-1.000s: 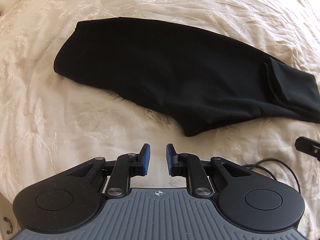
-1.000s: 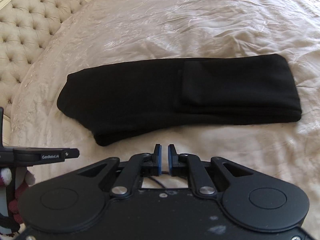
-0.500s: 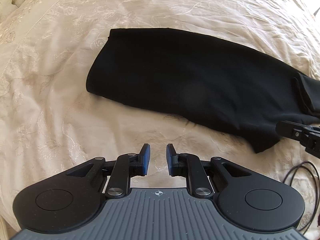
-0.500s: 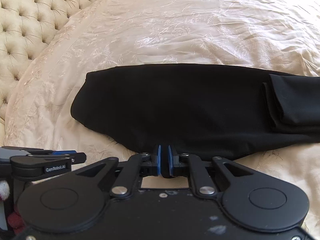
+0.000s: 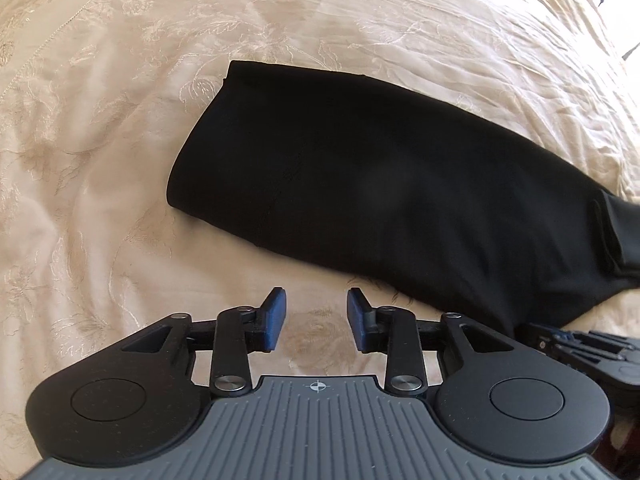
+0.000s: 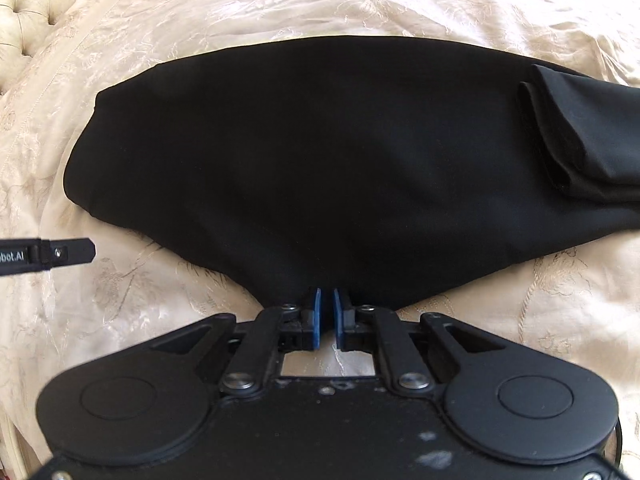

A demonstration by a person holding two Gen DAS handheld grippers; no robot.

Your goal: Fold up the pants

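Though creased, cream embroidered bedspread [image 5: 120, 140]

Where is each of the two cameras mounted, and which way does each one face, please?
Left wrist: on the left gripper, looking steeply down at the bedspread and one end of the black pants; its jaws, just opening, are empty.
Right wrist: on the right gripper, facing down at the pants' near edge; jaws almost closed, grip unclear.
Shared: pants, bedspread; each view catches the other gripper at its edge.
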